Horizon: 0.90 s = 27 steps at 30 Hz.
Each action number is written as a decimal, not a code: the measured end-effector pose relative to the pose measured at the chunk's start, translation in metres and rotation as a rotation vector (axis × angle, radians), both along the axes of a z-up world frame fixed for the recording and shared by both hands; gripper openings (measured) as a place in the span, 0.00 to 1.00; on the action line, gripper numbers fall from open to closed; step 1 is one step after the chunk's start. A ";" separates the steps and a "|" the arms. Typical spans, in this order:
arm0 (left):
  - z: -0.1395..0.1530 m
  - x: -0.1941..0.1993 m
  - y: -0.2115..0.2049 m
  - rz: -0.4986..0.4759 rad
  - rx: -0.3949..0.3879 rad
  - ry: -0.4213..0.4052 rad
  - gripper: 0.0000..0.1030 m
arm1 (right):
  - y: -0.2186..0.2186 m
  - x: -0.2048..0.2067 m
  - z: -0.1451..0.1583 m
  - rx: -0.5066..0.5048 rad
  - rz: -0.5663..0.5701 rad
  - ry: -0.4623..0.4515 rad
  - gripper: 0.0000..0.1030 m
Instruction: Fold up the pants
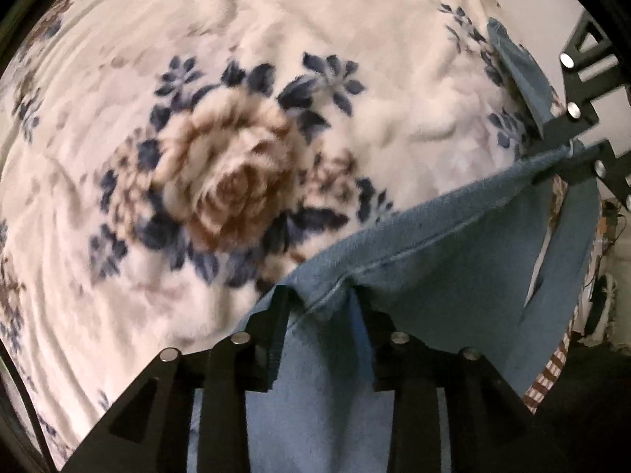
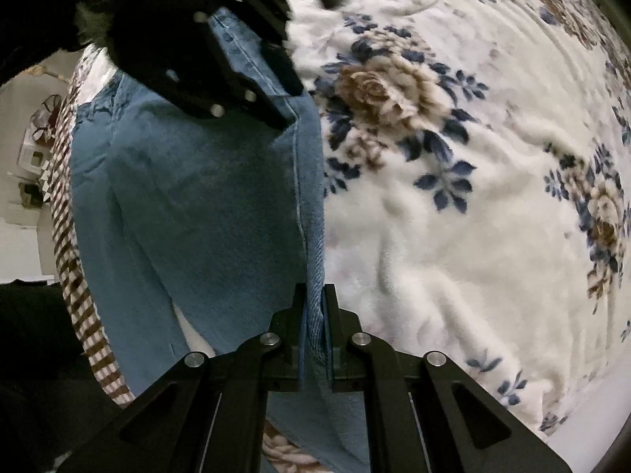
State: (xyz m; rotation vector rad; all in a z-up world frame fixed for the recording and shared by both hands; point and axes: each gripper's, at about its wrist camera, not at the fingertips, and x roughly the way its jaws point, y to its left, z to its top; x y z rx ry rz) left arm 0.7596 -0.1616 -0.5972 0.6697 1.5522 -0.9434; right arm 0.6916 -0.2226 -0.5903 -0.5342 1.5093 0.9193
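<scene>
Both grippers were clamped on the pants, which hung between them over the near side of the bed. The left gripper pinched a bunched, stitched edge of the denim, its jaws a little apart with a thick wad of cloth pressed between them. The right gripper had its jaws nearly together on a thin hem, which ran straight up from the pads. In the left view the right one showed at the far right, biting the same edge, and that edge stretched fairly taut between the two.

Most of the cloth drooped below the held edge toward the checked sheet at the bed's side, while the flowered blanket lay bare beyond.

The step in hand looked like the lift-and-carry of a fold: an edge had been picked up at two points and was clear of the blanket. The next move would call for carrying both grips together across the pants, keeping the edge taut and level, then lowering it squarely onto the far part before letting go. Uneven travel could skew the fold.
</scene>
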 end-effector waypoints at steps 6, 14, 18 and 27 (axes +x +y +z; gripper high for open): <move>-0.035 0.000 -0.054 -0.070 -0.011 0.077 0.43 | -0.003 0.001 0.010 0.028 -0.012 -0.018 0.07; -0.032 0.004 -0.063 -0.080 -0.001 0.131 0.40 | -0.008 0.004 0.018 0.064 -0.046 -0.004 0.07; -0.029 -0.010 -0.063 -0.108 0.006 0.068 0.11 | -0.012 0.001 0.035 0.112 -0.088 -0.025 0.04; -0.010 -0.060 -0.018 0.141 -0.034 0.005 0.07 | -0.023 -0.035 0.043 0.074 -0.225 -0.010 0.03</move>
